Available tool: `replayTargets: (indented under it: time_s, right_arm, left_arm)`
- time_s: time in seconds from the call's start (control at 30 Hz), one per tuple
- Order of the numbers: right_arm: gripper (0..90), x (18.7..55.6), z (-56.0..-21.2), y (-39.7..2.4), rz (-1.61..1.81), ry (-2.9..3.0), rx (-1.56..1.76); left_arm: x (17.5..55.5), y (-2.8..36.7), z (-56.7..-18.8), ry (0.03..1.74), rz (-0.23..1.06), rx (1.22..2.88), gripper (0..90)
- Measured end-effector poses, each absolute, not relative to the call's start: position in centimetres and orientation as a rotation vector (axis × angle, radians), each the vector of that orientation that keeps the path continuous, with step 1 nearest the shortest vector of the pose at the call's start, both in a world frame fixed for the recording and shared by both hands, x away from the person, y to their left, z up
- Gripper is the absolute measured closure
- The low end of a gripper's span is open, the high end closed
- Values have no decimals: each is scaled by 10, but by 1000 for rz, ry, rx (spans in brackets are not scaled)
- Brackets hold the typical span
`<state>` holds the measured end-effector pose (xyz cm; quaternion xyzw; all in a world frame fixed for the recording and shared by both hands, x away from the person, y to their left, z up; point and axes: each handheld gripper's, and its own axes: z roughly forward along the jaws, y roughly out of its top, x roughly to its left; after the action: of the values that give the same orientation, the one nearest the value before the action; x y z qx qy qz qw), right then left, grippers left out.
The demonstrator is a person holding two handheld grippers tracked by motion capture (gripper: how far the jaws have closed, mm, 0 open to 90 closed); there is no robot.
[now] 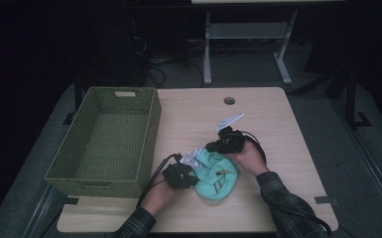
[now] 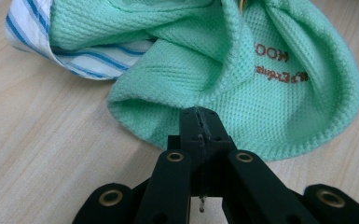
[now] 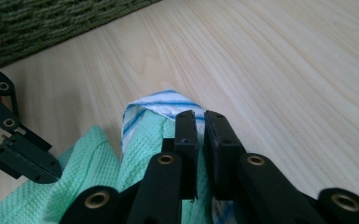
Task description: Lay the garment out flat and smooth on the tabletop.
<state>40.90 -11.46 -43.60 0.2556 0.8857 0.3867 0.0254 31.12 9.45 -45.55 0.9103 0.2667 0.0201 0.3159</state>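
Folding in progress: green cloth (image 1: 217, 174) with striped lining lies bunched on tabletop (image 1: 278, 139). Left hand-held gripper (image 2: 199, 122) clamped on its hem; right hand-held gripper (image 3: 200, 122) pinching the striped corner. Wicker basket (image 1: 129, 178) stands apart; stowing judged outstanding.

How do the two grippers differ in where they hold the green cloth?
The left gripper pinches the green cloth at its near plain edge; the right gripper pinches the far corner, where white, blue-striped fabric shows. The left looks fully shut; the right shows a slight gap. Both grip the same cloth.
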Motion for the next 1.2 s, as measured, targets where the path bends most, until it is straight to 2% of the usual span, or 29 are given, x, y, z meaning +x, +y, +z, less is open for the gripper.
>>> replayTargets:
  time_s: [0.17, 0.7, 1.2]
  right_arm:
    - [891, 409, -439, -114, 1173, 2749, 798]
    - [900, 411, -417, -131, 1197, 2642, 835]
    - [900, 436, -400, -167, 1159, 2490, 976]
  left_arm:
    - [311, 95, -455, 701, 53, 2405, 893]
    - [311, 94, -455, 701, 58, 2402, 893]
    - [312, 95, -455, 697, 50, 2406, 893]
